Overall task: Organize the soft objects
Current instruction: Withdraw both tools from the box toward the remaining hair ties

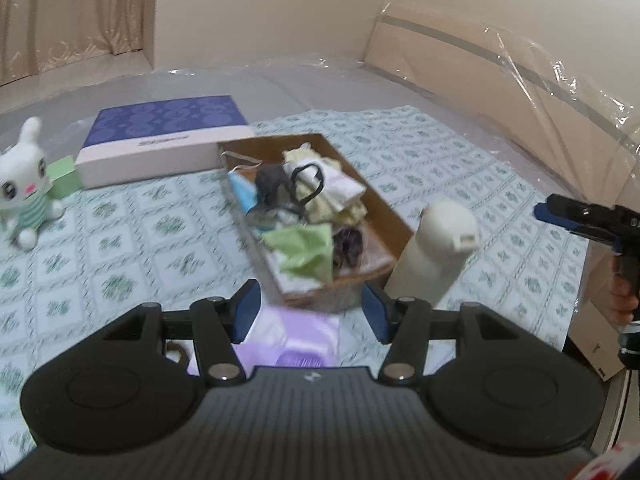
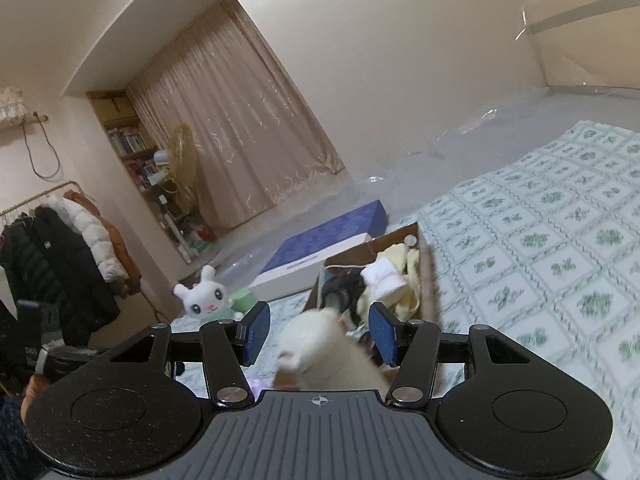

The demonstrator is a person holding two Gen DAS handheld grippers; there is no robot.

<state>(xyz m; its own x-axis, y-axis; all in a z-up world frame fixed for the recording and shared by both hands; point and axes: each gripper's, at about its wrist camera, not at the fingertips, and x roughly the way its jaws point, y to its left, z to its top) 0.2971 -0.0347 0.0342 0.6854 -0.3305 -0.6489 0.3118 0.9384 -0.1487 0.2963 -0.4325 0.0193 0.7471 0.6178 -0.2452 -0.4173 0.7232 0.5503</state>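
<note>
A cardboard box [image 1: 390, 216] full of soft cloths and socks [image 1: 308, 208] sits on the patterned bedspread; it also shows in the right wrist view [image 2: 426, 264]. My left gripper [image 1: 310, 312] is open just above a purple soft item [image 1: 296, 344], short of the box. A cream bottle-shaped object [image 1: 434, 248] stands right of the box. My right gripper [image 2: 318, 332] is open, with that cream object [image 2: 332, 356] between and below its fingers. A white plush bunny [image 1: 22, 184] sits at the far left and shows in the right wrist view [image 2: 202, 290].
A flat blue-and-white box [image 1: 160, 140] lies behind the cardboard box, with a green item [image 1: 64, 176] beside the bunny. The bed's plastic-wrapped headboard [image 1: 500, 92] is at the right. A coat rack [image 2: 60, 248] and a bookshelf [image 2: 132, 144] stand beyond the bed.
</note>
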